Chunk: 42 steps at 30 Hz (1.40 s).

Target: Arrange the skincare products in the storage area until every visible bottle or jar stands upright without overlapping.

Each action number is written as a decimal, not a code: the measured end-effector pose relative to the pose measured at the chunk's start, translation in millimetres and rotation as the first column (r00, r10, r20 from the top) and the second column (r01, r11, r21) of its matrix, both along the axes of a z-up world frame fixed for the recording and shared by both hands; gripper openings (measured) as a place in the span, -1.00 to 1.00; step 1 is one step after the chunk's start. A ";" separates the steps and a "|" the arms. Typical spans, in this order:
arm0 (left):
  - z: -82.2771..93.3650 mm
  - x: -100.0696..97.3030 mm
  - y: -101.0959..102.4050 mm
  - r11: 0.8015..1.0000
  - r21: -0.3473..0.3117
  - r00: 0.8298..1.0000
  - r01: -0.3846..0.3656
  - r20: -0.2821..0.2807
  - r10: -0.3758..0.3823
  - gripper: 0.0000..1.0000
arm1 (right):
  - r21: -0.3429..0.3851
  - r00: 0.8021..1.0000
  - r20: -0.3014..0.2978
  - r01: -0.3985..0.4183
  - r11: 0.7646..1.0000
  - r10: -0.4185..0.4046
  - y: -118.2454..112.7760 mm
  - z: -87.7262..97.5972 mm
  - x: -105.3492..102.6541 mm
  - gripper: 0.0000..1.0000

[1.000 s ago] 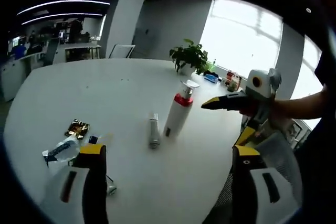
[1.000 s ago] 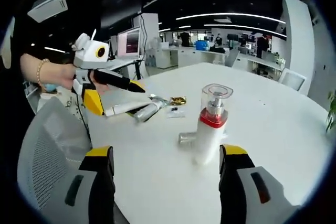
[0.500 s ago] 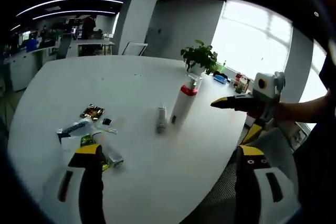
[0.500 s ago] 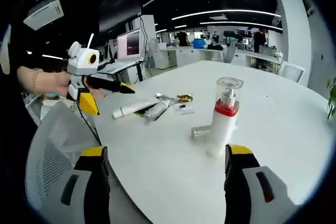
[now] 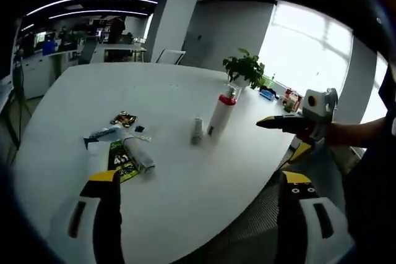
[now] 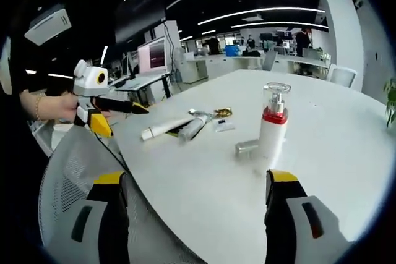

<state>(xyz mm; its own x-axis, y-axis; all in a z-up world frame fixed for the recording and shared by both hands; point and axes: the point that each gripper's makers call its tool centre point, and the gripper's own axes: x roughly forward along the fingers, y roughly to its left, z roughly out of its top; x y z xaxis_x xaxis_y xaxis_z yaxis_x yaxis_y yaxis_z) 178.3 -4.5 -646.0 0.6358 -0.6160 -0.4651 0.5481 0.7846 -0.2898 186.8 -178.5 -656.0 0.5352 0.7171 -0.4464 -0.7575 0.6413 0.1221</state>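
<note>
The white pump bottle with a red collar and clear cap [image 6: 273,129] stands upright on the round white table [image 6: 346,153], towards its far side from us. Touching or just beside its base lies a short silver cylinder bottle [image 6: 247,147] on its side. Further along, near the table's edge, a loose group lies flat: a long white tube [image 6: 166,127], a grey-silver tube [image 6: 193,127], a green printed packet [image 5: 124,159] and a small gold foil sachet [image 6: 223,113], some of them touching or overlapping.

We hold both tongs off the table, over the grey mesh chair [image 6: 68,180]. The right gripper [image 6: 197,214] has its jaws spread wide with nothing between them, and so does the left gripper [image 5: 197,211]; neither touches any product.

We judge that most of the task remains: only the pump bottle is upright. The silver cylinder looks like the nearest job. To do it well, we would approach from the open side away from the pump bottle, take it across its body near one end, and tip it up clear of the tall bottle, which looks top-heavy and easy to knock.

There is broad bare table beyond the pump bottle for standing things apart. The lying group sits near the curved rim, so we should draw those pieces inward, not push outward.
</note>
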 end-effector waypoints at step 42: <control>1.4 23.8 -20.8 0.995 0.087 0.999 0.039 -0.035 -0.036 0.96 | 0.015 1.000 0.008 0.016 1.000 -0.016 -2.2 3.7 -1.5 0.82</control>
